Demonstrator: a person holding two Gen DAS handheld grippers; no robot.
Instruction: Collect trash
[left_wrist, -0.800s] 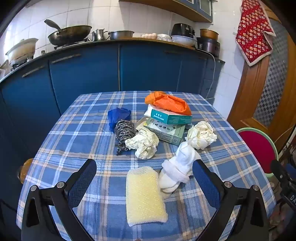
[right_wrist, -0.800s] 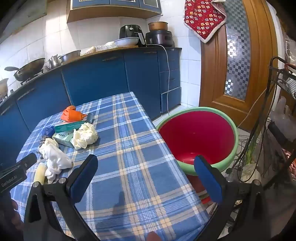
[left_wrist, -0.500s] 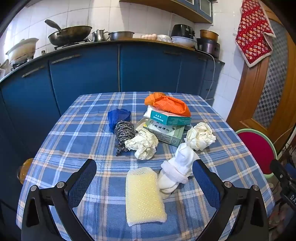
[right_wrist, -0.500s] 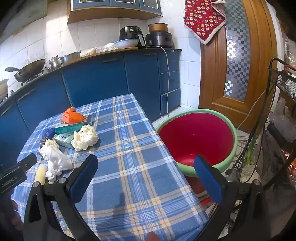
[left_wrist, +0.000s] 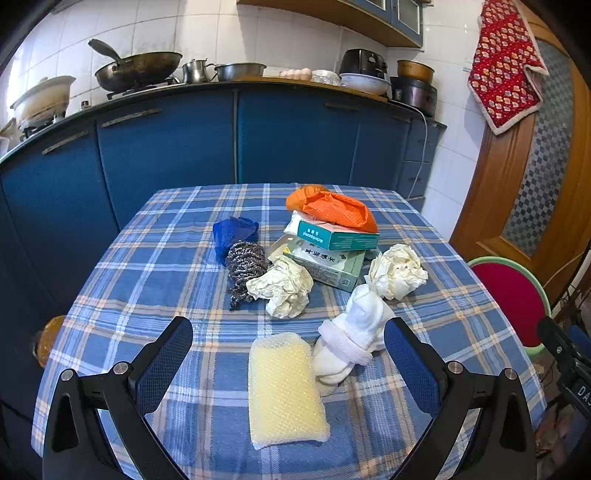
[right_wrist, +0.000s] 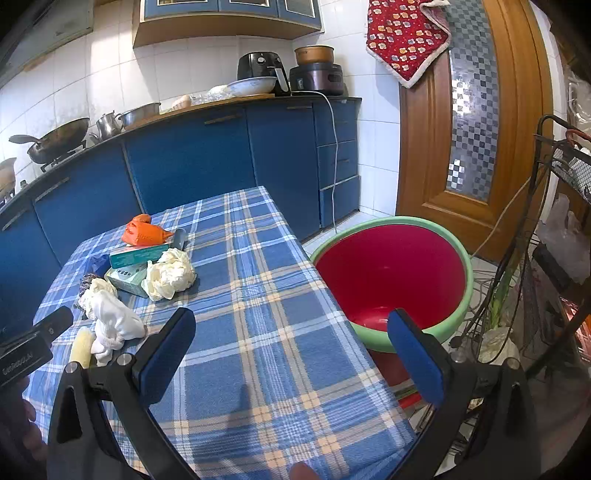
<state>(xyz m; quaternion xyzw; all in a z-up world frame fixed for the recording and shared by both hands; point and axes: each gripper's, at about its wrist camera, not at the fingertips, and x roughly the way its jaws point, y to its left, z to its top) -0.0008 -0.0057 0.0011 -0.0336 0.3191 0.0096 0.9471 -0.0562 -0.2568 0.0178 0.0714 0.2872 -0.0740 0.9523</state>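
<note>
Nothing sits in the red tub (right_wrist: 391, 280) at frame right yet, both tools (left_wrist: 288, 360) (right_wrist: 291, 354) gape wide and hold nothing, and all the trash, like the paper balls (left_wrist: 282, 286), waits mid-frame on the tabletop (left_wrist: 155, 266).

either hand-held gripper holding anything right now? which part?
Nothing is held. The left hand-held gripper is open above the yellow sponge; the right hand-held gripper is open over bare tablecloth.
</note>
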